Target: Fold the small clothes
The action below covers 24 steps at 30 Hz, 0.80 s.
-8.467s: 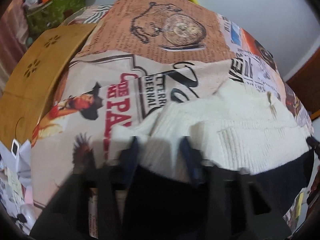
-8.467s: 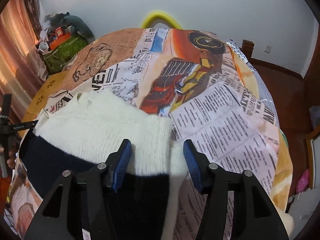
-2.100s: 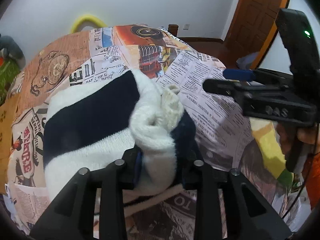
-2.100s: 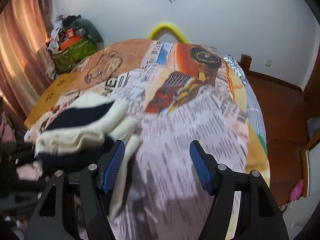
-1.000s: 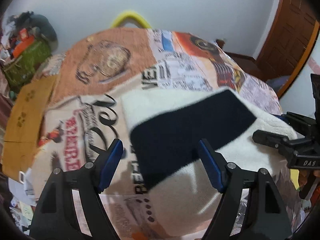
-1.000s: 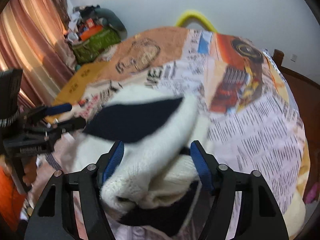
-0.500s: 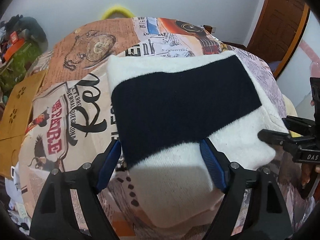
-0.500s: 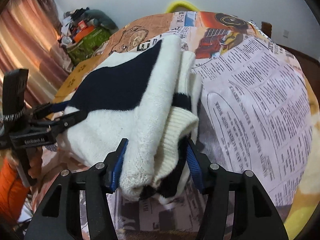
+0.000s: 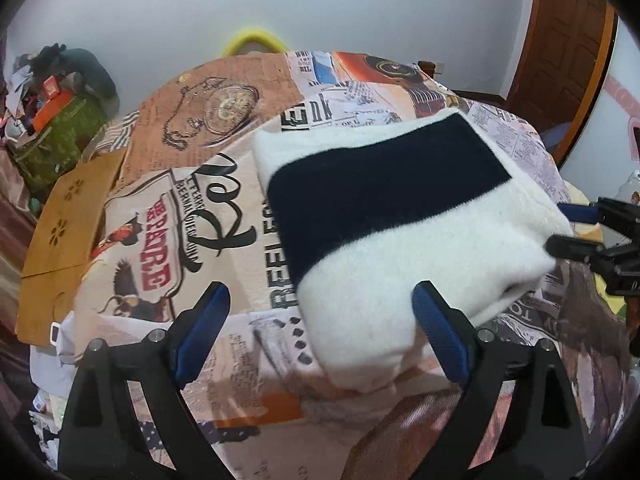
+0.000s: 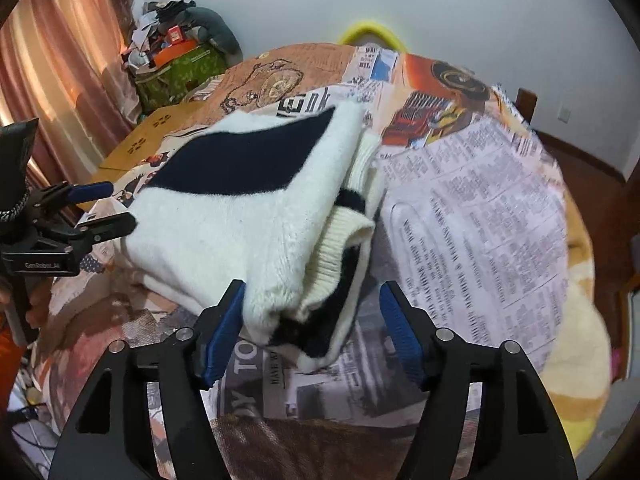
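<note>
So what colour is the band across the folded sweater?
Dark navy, nearly black, across the cream sweater; it shows best in the left wrist view.

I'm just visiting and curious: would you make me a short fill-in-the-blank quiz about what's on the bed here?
1. The folded sweater is cream with one wide ____ band.
2. It lies on a bedspread printed like old ____.
3. The left gripper stands ____, gripping nothing.
4. Behind the bed, a ____ hoop peeks up.

Missing words: navy; newspapers; open; yellow

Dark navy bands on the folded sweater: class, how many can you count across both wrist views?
2. A wide navy band runs across the top face of the folded sweater; a narrower navy band shows among the layers at its open edge. Others may be hidden inside.
</note>
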Motion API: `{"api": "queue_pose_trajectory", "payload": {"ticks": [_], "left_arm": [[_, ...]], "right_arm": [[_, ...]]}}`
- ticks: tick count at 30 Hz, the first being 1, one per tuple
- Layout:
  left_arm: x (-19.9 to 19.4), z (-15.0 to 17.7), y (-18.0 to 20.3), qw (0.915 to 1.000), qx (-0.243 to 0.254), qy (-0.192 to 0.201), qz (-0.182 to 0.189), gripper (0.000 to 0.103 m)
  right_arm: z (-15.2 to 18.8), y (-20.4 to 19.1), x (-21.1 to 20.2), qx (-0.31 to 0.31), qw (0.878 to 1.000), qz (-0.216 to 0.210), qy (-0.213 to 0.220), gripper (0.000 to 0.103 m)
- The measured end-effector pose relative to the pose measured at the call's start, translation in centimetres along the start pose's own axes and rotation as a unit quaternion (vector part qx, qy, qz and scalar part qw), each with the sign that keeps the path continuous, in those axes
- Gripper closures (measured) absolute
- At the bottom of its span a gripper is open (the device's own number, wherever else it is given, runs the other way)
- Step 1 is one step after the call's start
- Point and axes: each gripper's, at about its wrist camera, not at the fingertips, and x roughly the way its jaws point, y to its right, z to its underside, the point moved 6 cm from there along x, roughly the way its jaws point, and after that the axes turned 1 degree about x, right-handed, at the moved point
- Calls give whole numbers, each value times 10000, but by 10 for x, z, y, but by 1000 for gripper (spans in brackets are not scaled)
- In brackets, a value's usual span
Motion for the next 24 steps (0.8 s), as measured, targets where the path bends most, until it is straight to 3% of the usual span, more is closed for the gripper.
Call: {"api": "queue_pose_trajectory", "payload": {"ticks": [7,9,12,16,20,24], "left_arm": [[-26,-24,-24,9990,-110,355,-238,8],[-23,-36,-34,9987,-274,351,-252,5],[-5,-49,-46,9982,-573,141,-66,5],[32,-53,-52,9940,-963,-419,300,5],[60,-45,-44,9879,-1133,-853,636,5],[80,-40,-34,9799,-1285,-1110,1051,5]], "right_arm": [[-33,-6,-24,-206,9993,69,316,31],[-45,-7,-28,-179,9988,43,464,23],[-58,-5,-25,-7,9982,-32,592,21],[-62,3,1,429,9982,-263,325,21],[-49,19,45,878,9950,-374,-282,21],[-37,22,70,1140,9887,-751,-622,21]]}}
